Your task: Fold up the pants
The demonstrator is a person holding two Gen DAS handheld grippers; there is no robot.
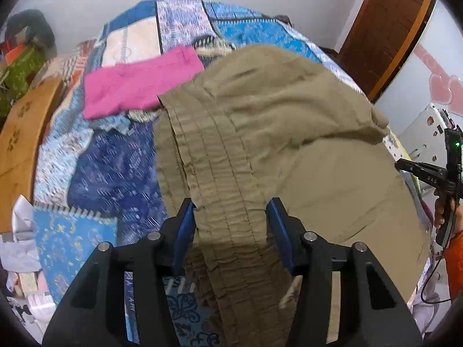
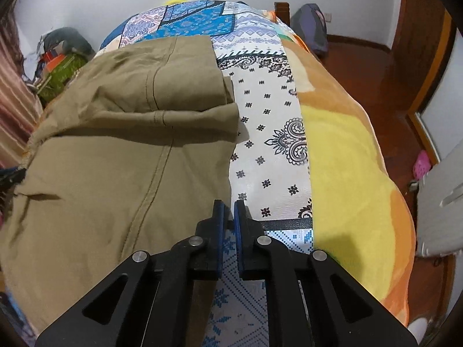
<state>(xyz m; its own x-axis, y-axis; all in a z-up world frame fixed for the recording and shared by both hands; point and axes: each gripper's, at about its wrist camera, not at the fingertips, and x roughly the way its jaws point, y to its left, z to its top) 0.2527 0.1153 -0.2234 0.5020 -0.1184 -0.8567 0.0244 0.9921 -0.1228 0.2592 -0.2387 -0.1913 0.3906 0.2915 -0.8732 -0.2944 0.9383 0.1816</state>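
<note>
Khaki pants (image 1: 289, 133) lie folded on the patterned bedspread (image 1: 115, 159). Their ribbed elastic waistband (image 1: 214, 173) runs down between the fingers of my left gripper (image 1: 231, 211), which is open and straddles it. In the right wrist view the pants (image 2: 115, 144) fill the left side, with a folded layer on top. My right gripper (image 2: 228, 211) is shut with nothing between its blue pads, just off the right edge of the pants. It also shows in the left wrist view (image 1: 425, 170) at the far right, held by a hand.
A folded pink cloth (image 1: 136, 84) lies on the bed beyond the waistband. A wooden footboard (image 1: 23, 144) curves at the left. A yellow and orange blanket (image 2: 347, 159) covers the bed's right side, with wooden floor (image 2: 376, 66) beyond. Bags sit against the wall (image 2: 63, 46).
</note>
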